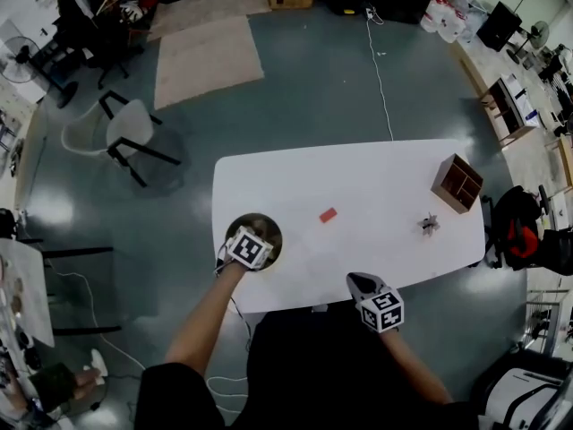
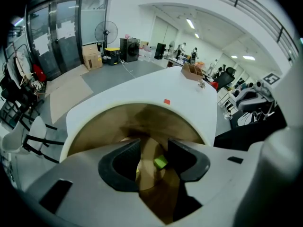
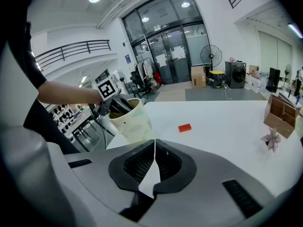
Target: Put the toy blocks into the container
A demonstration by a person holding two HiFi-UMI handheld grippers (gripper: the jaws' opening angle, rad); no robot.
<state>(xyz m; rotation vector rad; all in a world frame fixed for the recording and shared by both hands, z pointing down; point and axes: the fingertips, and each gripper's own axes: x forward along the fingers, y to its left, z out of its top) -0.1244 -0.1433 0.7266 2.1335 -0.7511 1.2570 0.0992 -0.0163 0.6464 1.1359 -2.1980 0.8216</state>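
Note:
A round cream container (image 1: pixel 269 227) with a brown inside stands at the table's front left. My left gripper (image 1: pixel 251 240) points down into it. In the left gripper view that gripper (image 2: pixel 155 144) is open over the container's floor (image 2: pixel 142 119). A small green block (image 2: pixel 161 162) shows in the gap beside the right pad, apart from the left one. A red block (image 1: pixel 328 214) lies flat near the table's middle, also seen as the red block (image 3: pixel 184 127) in the right gripper view. My right gripper (image 1: pixel 358 281) hangs shut and empty at the front edge, its jaws (image 3: pixel 154 145) pressed together.
The white table (image 1: pixel 376 177) carries a brown wooden box (image 1: pixel 457 184) at its far right and a small pinwheel-like toy (image 1: pixel 429 225) in front of it. A white chair (image 1: pixel 130 133) and beige mats (image 1: pixel 206 56) are on the floor beyond.

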